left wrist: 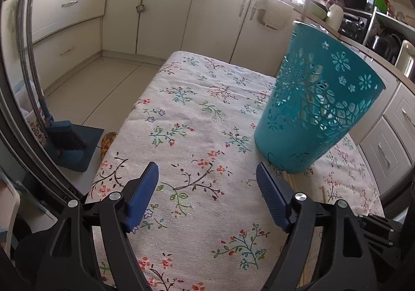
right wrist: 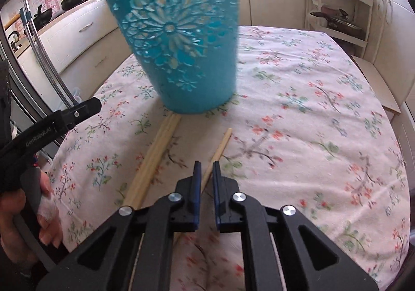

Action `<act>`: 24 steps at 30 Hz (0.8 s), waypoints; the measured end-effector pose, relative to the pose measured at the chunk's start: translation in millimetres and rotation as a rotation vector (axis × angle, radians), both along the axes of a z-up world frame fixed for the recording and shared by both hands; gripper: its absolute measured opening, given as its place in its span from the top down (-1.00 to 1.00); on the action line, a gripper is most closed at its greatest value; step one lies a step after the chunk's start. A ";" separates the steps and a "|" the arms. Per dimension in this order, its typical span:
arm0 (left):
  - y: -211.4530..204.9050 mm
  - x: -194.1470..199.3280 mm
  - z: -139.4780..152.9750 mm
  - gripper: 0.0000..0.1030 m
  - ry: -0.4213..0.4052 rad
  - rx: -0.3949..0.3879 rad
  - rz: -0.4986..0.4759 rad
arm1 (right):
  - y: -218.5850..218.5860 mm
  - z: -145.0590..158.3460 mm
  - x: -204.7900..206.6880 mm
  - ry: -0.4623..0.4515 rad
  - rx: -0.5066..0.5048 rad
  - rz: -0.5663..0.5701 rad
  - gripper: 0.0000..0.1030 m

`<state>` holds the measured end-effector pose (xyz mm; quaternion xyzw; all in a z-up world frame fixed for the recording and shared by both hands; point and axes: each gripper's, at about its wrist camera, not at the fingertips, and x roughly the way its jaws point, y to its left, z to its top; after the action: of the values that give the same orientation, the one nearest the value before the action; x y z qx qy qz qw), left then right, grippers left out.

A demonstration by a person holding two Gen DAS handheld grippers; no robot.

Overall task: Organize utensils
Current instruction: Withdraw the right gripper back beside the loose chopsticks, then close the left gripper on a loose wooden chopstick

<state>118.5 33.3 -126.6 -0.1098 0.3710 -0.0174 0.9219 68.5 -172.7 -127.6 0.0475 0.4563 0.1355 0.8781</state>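
Nearest the lens, the right claw (right wrist: 205, 169) stands low over the cloth-covered surface (right wrist: 298, 114), its blue pads drawn close together with one pale wooden chopstick (right wrist: 220, 147) running between them. The gap is narrow; by the look of it the pads are pinching the stick, though blur near the tips leaves the contact itself unconfirmed. The stick lies flat on the floral cloth, its far end pointing toward the container.

A second bundle of wooden chopsticks (right wrist: 155, 153) lies just left of the held one, its far end touching or tucked under the base of the teal plastic perforated basket (right wrist: 179, 39). That basket stands upright on the surface, slightly left of centre in the right view. Through the cut-out flowers, pale upright shapes show inside, probably sticks already stored; the count cannot be told.

The left claw (left wrist: 207, 182) hovers spread wide and empty above the cloth, the basket (left wrist: 316, 99) just beyond its right pad.

Assessment: the step in hand is picking up a loose chopstick. The next move calls for lifting it clear, tipping it upright and lowering it through the basket's open top without knocking the basket.
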 end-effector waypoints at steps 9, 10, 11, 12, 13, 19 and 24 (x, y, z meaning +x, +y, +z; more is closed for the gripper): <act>-58.5 -2.1 -1.2 -0.44 0.066 0.081 -0.211 | -19.8 -1.3 -9.6 -0.007 0.045 -0.021 0.82; -63.7 -1.6 -2.9 -0.44 0.079 0.098 -0.219 | -20.1 -1.8 -9.7 -0.008 0.046 -0.019 0.82; -67.5 -1.1 -4.6 -0.44 0.091 0.112 -0.223 | -21.2 -2.3 -9.6 -0.008 0.051 -0.018 0.82; -70.8 0.2 -7.1 -0.44 0.107 0.129 -0.223 | -22.8 -2.8 -8.5 -0.007 0.059 -0.018 0.82; -72.8 1.2 -9.2 -0.44 0.120 0.142 -0.219 | -23.7 -3.1 -8.5 -0.006 0.067 -0.018 0.82; -74.5 6.5 -15.3 -0.44 0.173 0.178 -0.193 | -26.0 -3.4 -8.8 -0.002 0.083 -0.013 0.82; -85.3 10.2 -17.1 -0.44 0.192 0.240 -0.199 | -26.1 -3.1 -10.2 -0.002 0.094 -0.015 0.82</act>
<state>128.7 -52.0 -143.7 0.0371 0.4658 -0.0536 0.8825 58.3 -198.7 -130.7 0.0921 0.4483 0.1504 0.8763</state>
